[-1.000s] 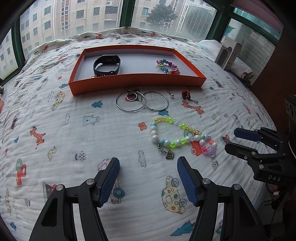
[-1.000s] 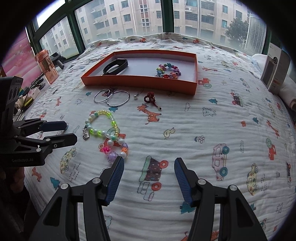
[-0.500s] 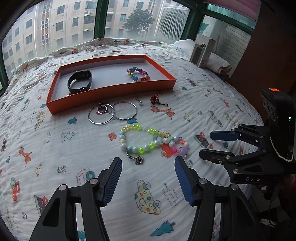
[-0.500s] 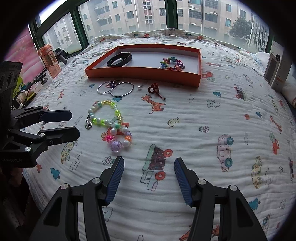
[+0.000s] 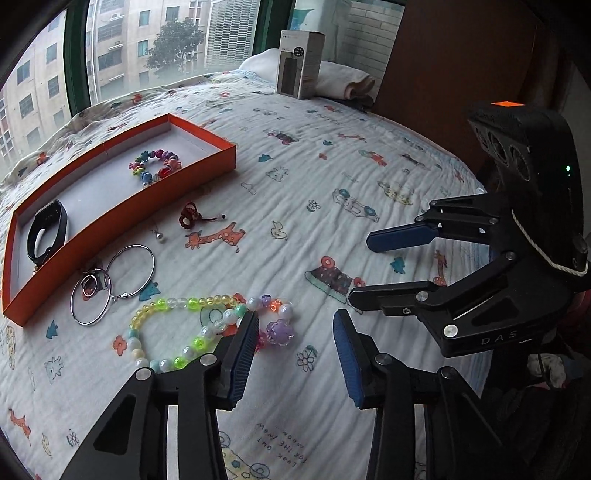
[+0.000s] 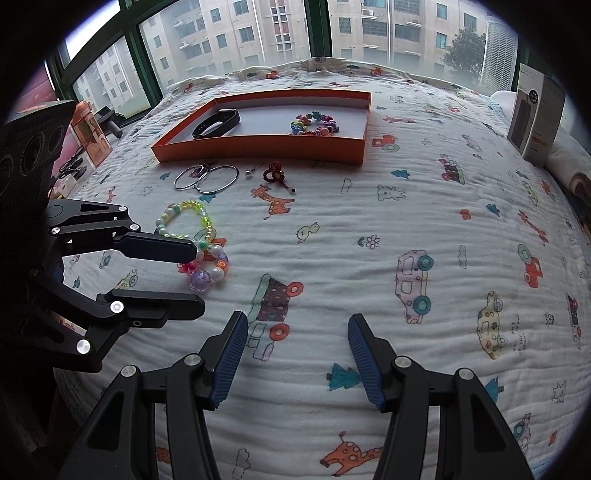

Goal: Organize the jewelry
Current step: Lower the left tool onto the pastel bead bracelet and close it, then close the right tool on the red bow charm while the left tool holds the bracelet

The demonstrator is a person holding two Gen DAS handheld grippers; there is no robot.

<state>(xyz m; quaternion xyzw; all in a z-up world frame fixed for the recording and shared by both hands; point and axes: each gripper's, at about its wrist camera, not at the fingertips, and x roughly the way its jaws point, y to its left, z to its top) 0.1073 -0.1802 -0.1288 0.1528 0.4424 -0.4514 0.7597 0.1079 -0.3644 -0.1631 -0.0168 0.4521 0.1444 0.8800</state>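
The left hand-held gripper (image 5: 293,343), jaws closing on nothing, hangs beside the beaded bracelet (image 5: 192,325) on the bedspread (image 5: 332,177).

bedroom: quilted cartoon bedspread (image 6: 406,206), apartment blocks (image 6: 280,29) outside window.

"DAS" stands on the right gripper (image 5: 354,273). The bedspread (image 5: 369,177) below the left gripper's (image 5: 293,354) jaws reads, upside down, "LOOK OUT FOR THE MOON".

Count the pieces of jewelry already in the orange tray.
2: a black band at the tray's left end and a multicolored bead bracelet toward its right end. None seems hidden.
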